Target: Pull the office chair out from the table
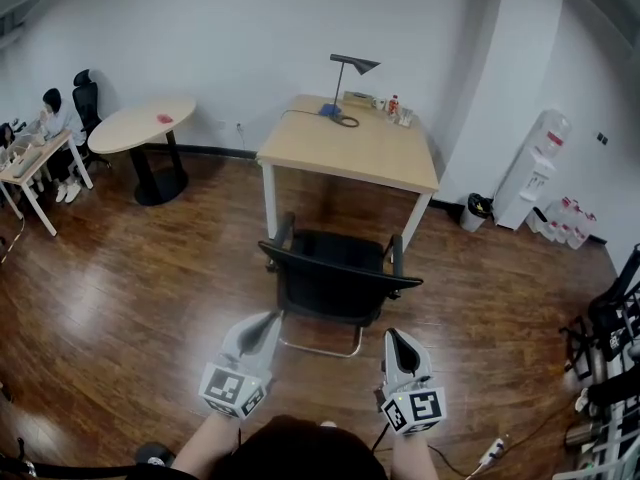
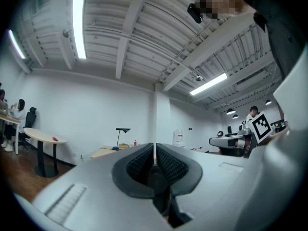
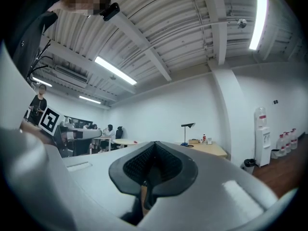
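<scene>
In the head view the black office chair stands on the wood floor a little in front of the light wooden table, its back towards me. My left gripper and right gripper hover just behind the chair's back, apart from it. Both are shut with nothing between the pads. The left gripper view shows its jaws closed together, with the table far off. In the right gripper view the jaws are also closed, and the table lies beyond them. The chair is not seen in either gripper view.
A desk lamp and small items sit at the table's far edge. A round table and a seated person are at the far left. A water dispenser and bin stand right; equipment crowds the right edge.
</scene>
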Demonstrator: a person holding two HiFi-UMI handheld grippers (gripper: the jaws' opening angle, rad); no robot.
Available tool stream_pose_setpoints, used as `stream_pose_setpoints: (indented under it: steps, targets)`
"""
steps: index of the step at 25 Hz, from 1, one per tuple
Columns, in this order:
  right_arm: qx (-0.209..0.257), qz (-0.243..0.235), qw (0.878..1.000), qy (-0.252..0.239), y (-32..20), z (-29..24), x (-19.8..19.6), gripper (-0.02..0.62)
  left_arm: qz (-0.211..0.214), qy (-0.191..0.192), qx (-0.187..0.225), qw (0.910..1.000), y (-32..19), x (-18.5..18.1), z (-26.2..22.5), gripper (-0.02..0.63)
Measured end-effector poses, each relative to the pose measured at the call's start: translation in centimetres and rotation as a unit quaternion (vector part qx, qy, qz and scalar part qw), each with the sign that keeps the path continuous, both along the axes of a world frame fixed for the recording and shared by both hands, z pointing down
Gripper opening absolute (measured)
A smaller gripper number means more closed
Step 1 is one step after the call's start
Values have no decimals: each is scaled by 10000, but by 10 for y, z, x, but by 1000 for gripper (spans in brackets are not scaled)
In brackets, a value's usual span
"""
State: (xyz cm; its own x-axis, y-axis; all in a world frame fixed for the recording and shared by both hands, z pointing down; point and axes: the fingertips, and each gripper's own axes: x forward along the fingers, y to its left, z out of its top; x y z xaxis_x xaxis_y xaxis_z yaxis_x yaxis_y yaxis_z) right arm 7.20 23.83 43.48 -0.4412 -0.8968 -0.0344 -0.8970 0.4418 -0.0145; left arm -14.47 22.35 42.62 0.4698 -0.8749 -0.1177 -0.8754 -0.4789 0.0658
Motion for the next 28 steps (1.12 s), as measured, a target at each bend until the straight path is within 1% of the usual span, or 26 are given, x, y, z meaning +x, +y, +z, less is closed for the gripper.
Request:
stream_pose_setpoints:
  steps: [5, 11, 16, 23, 28]
  targets:
    - [-71, -65, 9999, 62, 3, 8, -12, 11, -6, 12, -58, 10000, 1, -10, 4, 17]
    - [-150, -80, 9999, 22, 4, 16, -17, 11, 52, -23, -90, 9999, 0, -19, 10, 17]
    - [-145, -119, 9998, 33, -2, 9, -17, 11, 106, -36, -131, 9999, -7, -16, 10, 17]
    - [-161, -161, 9997, 51, -8, 14, -19, 11, 116, -43, -146, 9998, -13, -17, 13, 17]
    - [-186, -166, 9997, 68, -10, 15, -18, 11, 124, -117, -149, 9997, -16, -16, 16, 17]
